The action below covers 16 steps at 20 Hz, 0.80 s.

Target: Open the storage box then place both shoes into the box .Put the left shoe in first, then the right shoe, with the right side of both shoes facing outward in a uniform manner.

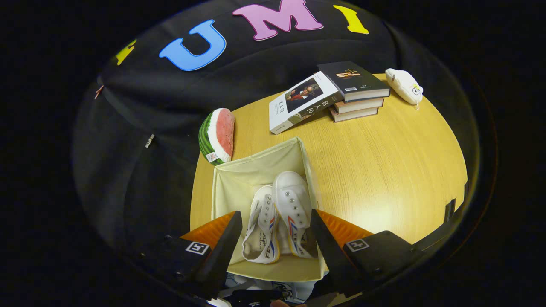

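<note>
A cream fabric storage box (251, 170) stands open on the wooden table, seen from above. Two white canvas shoes lie inside it side by side, tilted on their sides with red and blue stripes showing: one shoe (260, 230) on the left and the other shoe (294, 204) on the right. My gripper (275, 219) hovers above the box and is open. Its fingers stand wide apart on either side of the shoes and touch neither one.
A watermelon-slice plush (217, 136) lies just beyond the box's far left corner. A stack of books (358, 91) with one book (300, 102) leaning on it sits at the back. A white plush toy (404, 85) lies beside the stack. Bare wooden table (384, 170) spreads right.
</note>
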Motion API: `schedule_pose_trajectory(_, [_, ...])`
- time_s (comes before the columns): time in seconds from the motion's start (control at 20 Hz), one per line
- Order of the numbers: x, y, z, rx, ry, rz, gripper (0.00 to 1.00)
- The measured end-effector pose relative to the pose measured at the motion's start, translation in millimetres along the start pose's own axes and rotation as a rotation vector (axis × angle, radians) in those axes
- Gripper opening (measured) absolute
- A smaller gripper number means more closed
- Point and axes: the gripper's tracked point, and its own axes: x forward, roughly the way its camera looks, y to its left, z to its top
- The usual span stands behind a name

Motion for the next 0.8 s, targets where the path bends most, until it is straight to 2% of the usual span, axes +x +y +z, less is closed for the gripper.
schedule_pose_trajectory(0.15, [-3, -7, 4, -0.054, -0.033, 0.014, 0.99])
schedule_pose_trajectory(0.35, [-18, -20, 24, -0.133, -0.160, 0.061, 0.99])
schedule_pose_trajectory(0.55, [-44, -41, 68, -0.187, -0.324, 0.080, 0.99])
schedule_pose_trajectory(0.8, [-82, -87, 137, -0.282, -0.537, 0.049, 0.99])
